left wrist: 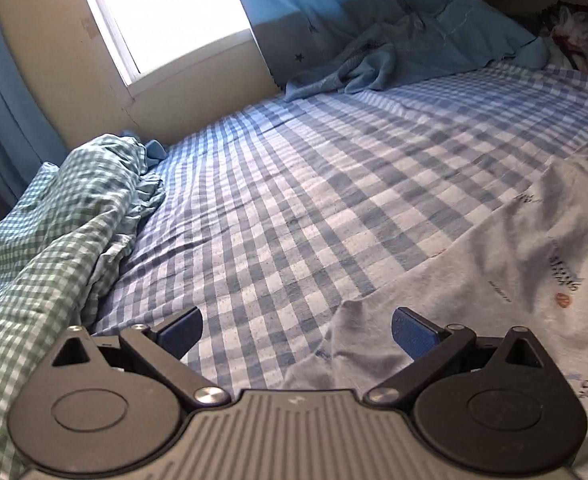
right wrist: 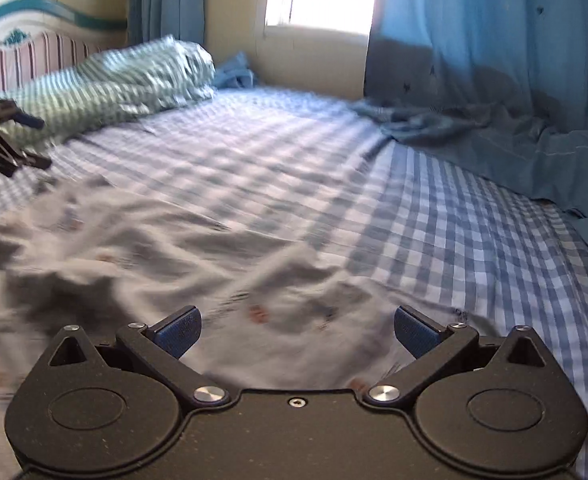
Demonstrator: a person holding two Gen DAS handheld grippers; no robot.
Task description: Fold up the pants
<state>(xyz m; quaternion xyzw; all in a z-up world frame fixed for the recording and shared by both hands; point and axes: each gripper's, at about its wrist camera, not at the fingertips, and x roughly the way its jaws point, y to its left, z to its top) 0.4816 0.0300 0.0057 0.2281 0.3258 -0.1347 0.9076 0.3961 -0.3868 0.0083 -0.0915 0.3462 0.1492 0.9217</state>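
Light grey pants (left wrist: 494,264) with small printed words and marks lie rumpled on the blue checked bed sheet (left wrist: 294,184). In the left wrist view they fill the lower right, with one edge under my left gripper (left wrist: 296,332), which is open and empty just above the cloth. In the right wrist view the pants (right wrist: 142,248) spread across the lower left and middle, blurred. My right gripper (right wrist: 296,330) is open and empty over them. The left gripper also shows at the far left edge of the right wrist view (right wrist: 6,144).
A green checked quilt (left wrist: 54,232) is heaped at the left of the bed, also in the right wrist view (right wrist: 110,84). Blue curtains (left wrist: 374,20) hang beside a bright window (left wrist: 166,12), their hems lying on the sheet. A striped headboard (right wrist: 34,56) stands behind the quilt.
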